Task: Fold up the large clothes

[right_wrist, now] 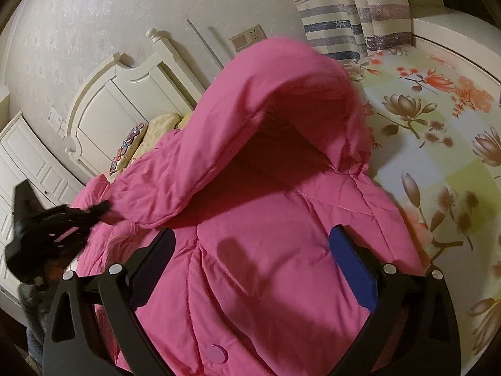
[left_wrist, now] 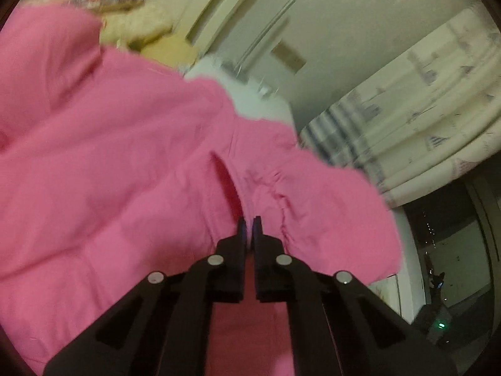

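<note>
Two claws are at work on one big pink jacket point(right_wrist: 250, 250), which lies on the bed point(right_wrist: 438, 131) with the flower sheet. Its hood point(right_wrist: 275, 100) stands puffed up and points toward the headboard point(right_wrist: 119, 103) and the curtain point(right_wrist: 344, 15), so the jacket's long line runs from the near side of the bed up toward the hood.

My left claw point(left_wrist: 249, 228) is clenched on a pinch of the pink jacket point(left_wrist: 125, 156). Its two tips sit almost together with a thin fold of cloth between them. In the right view, that left claw point(right_wrist: 100, 208) shows at the jacket's left edge, down by the base of the hood.

My right claw point(right_wrist: 250, 250) is spread wide and holds nothing. It hangs right over the puffy body of the jacket, just below the hood. One blue pad point(right_wrist: 350, 269) is on the right side and the other finger point(right_wrist: 156, 257) is on the left, with cloth showing between them. I cannot tell if the fingers touch the cloth.

I think the next move turns on this: the hood lies straight ahead of the right claw, and the right edge of the jacket is closest to that same claw. So the right claw looks best placed to grab that side while the left one holds its pinch.
</note>
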